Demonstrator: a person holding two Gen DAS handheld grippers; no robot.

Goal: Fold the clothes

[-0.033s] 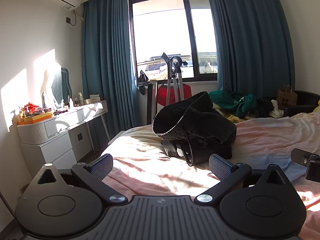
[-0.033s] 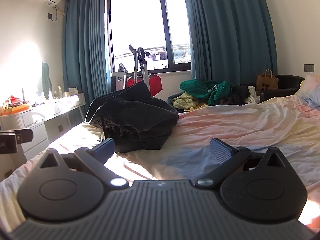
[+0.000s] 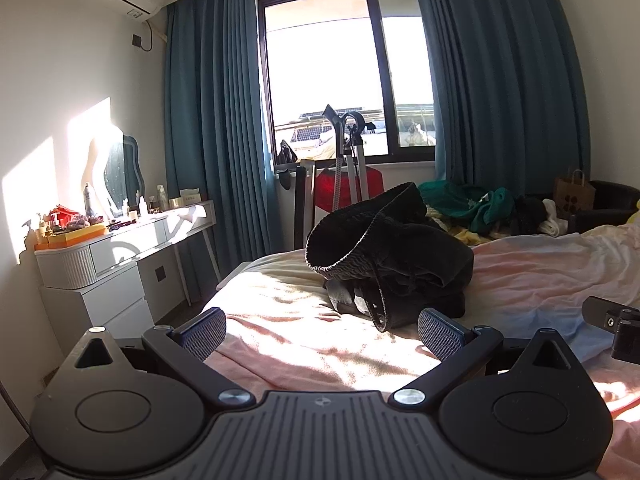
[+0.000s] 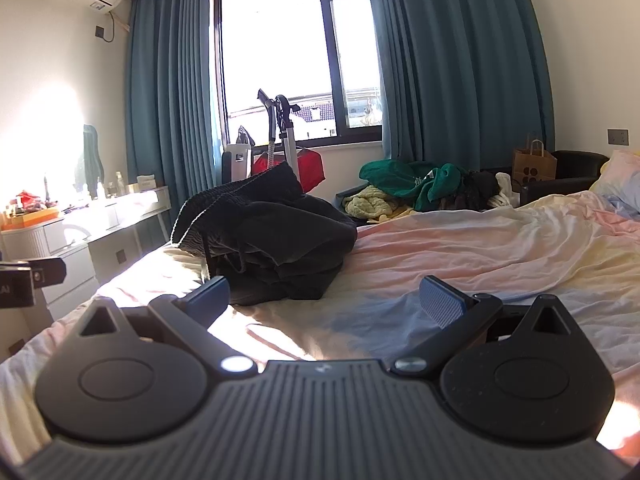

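Garment (image 3: 390, 256) heaped dark on bed (image 3: 540, 272). Left gripper (image 3: 322, 334), right gripper (image 4: 324, 300) both wide apart, empty. Judge: pinch ribbed waistband (image 3: 340, 264) first, lift, spread flat.

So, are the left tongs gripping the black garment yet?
No, the left tongs stand open and empty above the sheet, short of the black garment.
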